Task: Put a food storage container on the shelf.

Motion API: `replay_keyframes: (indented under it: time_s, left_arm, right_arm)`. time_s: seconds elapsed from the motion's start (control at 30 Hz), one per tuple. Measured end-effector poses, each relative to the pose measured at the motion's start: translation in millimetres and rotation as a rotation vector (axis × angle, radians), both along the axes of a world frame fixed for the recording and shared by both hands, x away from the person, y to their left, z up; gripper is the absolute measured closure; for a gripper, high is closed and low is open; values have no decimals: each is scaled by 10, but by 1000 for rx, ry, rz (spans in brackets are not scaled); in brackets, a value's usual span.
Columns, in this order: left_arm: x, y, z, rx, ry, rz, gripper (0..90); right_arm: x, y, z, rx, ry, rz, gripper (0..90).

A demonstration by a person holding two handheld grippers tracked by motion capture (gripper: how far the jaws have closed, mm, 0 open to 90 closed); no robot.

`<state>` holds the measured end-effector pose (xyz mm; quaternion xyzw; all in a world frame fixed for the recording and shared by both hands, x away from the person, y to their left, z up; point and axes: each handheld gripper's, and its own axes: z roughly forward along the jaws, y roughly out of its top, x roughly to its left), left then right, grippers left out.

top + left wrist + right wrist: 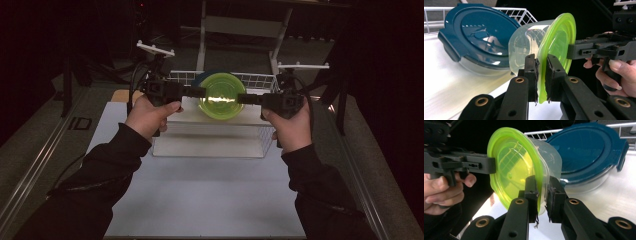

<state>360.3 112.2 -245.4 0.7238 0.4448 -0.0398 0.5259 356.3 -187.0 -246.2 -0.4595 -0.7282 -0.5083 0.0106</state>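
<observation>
Two dark sleeves enter from the near edge of the bench (200, 200), whose white surface lies bare in the foreground. Each hand is wrapped around a gripper handle: the left hand (147, 116) on the left gripper (200, 92), the right hand (292, 127) on the right gripper (243, 98).

Between them a clear container (524, 47) with a lime-green lid (222, 94) is held tipped on its side, lid face toward the person, raised above a white rack shelf (210, 117). The lid's rim is pinched from both sides. In the left gripper view the jaws are seen closed narrowly on the lid's edge (541, 82), the clear tub bulging off to the left of them. In the right gripper view the jaws are closed on the opposite rim (540, 195), one pad on the lid side and one on the tub side (frayed padding and a loose thread are noted at the pads). Each gripper view also takes in the other gripper clamped on the far rim, with fingers (616, 72) curled around its handle.

Just behind the held container, a second container with a dark teal lid (480, 35) rests tilted on the shelf, its clear base (586, 185) visible beneath; whether the two containers touch cannot be told. A white wire basket wall (255, 80) stands behind both. Farther back, white frame legs (202, 35) rise in the dark.
</observation>
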Motion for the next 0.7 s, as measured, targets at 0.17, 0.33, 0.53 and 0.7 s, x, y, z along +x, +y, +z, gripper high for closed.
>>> replay_keyframes:
  time_s: [0.17,0.33,0.53,0.7]
  left_arm:
    - [121,11,-26,-26,14,1,802]
    - [223,9,-31,-32,30,13,803]
    - [347,-12,-9,-16,41,27,803]
    - [443,-14,2,-19,69,32,801]
  right_arm:
    - [112,8,37,-11,5,-13,806]
    - [224,17,42,-13,17,-21,806]
    - [345,29,48,-28,21,-37,805]
    - [456,30,40,-12,44,-53,803]
